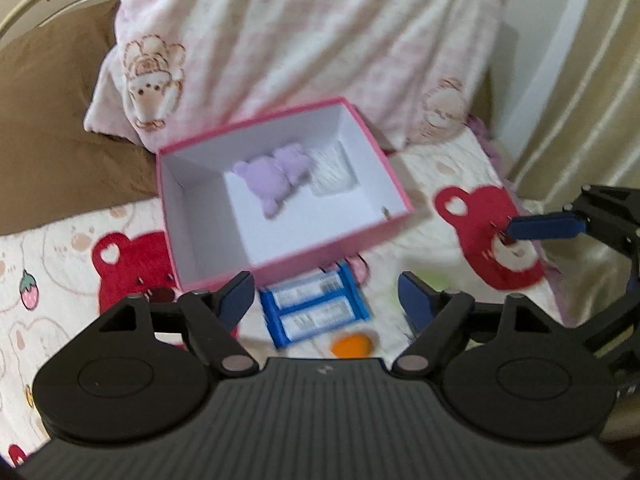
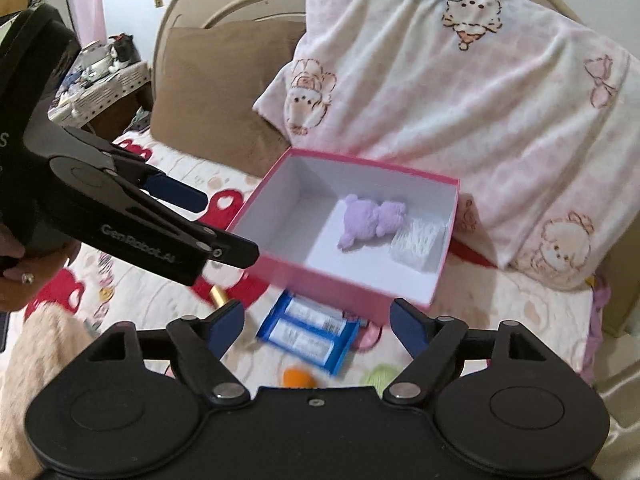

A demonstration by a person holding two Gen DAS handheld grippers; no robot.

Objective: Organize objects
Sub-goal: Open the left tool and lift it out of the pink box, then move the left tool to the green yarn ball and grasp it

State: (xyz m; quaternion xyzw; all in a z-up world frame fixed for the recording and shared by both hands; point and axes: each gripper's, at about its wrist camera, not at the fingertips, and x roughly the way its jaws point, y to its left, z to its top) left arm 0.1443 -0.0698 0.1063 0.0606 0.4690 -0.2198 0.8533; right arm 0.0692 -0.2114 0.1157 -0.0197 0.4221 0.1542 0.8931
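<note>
A pink box (image 1: 280, 200) sits open on the bear-print bedspread (image 1: 60, 280), holding a purple plush bear (image 1: 276, 178) beside a white, blurred packet (image 1: 334, 178), perhaps tissues. Just in front lie a blue two-tube pack (image 1: 316, 310) and an orange item (image 1: 352, 345). The left gripper (image 1: 326, 300) and right gripper (image 2: 316, 322) hover spread, empty.
</note>
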